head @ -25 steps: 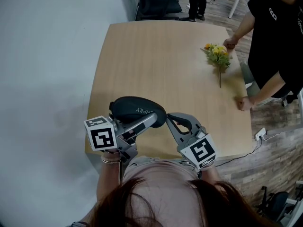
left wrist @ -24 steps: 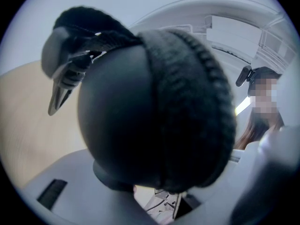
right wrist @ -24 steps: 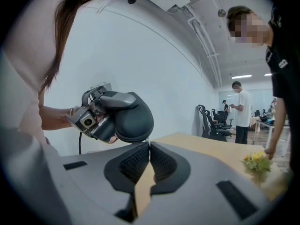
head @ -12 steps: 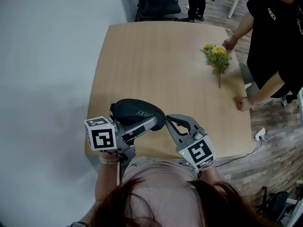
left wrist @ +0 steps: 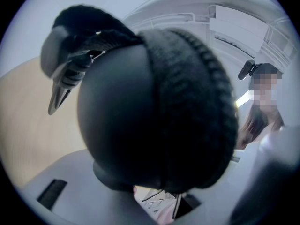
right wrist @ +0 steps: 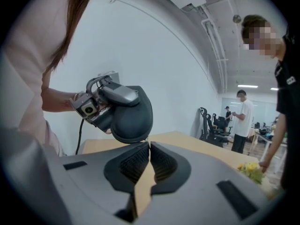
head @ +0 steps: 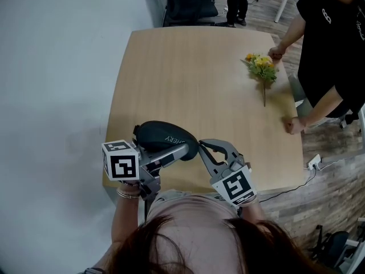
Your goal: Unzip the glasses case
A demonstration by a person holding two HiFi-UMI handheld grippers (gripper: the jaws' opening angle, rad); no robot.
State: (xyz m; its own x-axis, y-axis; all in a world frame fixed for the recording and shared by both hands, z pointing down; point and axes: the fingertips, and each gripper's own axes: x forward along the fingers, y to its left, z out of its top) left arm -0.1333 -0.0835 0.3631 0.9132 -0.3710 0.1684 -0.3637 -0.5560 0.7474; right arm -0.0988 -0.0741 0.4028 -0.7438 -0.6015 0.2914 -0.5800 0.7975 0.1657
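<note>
Table: light wooden top with rounded corners. It serves as the landmark for every place given below.
Glasses case: black, rounded and closed. It is held over the near left part of the table, and the right gripper view shows it raised off the tabletop.
Left gripper: it reaches in from the table's near left corner. Its jaws stand wide and are clamped on the glasses case, one on each side. In the left gripper view the case's dark end fills most of the picture.
Zipper pull: a slim metal tab that hangs loose from the upper left of the case, over the tabletop. Neither gripper holds it.
Right gripper: it comes in from the table's near edge, to the right of the left gripper. Its jaw tips are pressed together with nothing visible between them. The tips lie just under the lower rim of the case, and contact with it cannot be told.
Marker cubes: one rides on each gripper, both at the table's near edge. The left cube is at the near left corner and the right cube is further right.
Flowers: a small yellow and orange bunch with a thin stem. It lies flat near the table's far right corner, well apart from the case.
Second person: in a black top, standing at the table's right side. One hand is beside the flowers and the other hand rests on the right edge.
Office chairs: dark, standing on the floor just beyond the table's far edge.
</note>
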